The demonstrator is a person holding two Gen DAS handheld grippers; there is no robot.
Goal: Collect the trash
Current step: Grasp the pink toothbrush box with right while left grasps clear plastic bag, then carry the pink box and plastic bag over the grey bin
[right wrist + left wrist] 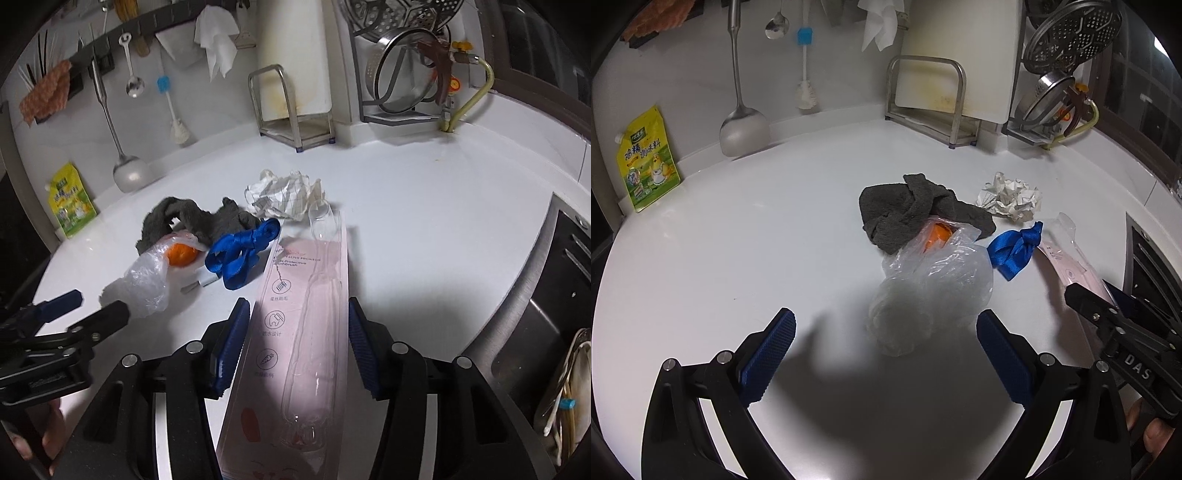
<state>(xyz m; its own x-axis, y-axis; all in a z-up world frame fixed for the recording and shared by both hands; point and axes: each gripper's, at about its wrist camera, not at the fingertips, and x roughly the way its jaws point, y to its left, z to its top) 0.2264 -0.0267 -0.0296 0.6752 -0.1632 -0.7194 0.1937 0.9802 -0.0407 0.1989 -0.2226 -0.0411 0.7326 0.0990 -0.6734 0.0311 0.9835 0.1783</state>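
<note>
My right gripper [297, 306] is shut on a long pink toothbrush package [303, 280], its blue pads pressing both long edges. The same package [1060, 254] lies at the right in the left wrist view. My left gripper [886, 321] stands wide open just above a clear plastic bag [934, 273] with something orange [938, 236] inside; nothing is between the pads. Beside the bag lie a grey cloth [905, 210], a blue ribbon [1015, 251] and a crumpled paper ball [1010, 199], all on the white counter [757, 240].
A yellow seasoning pouch [648, 162] leans on the back wall at left. A metal rack with a cutting board [931, 107] and a dish rack [1052, 110] stand at the back. A steel sink [535, 332] borders the counter on the right.
</note>
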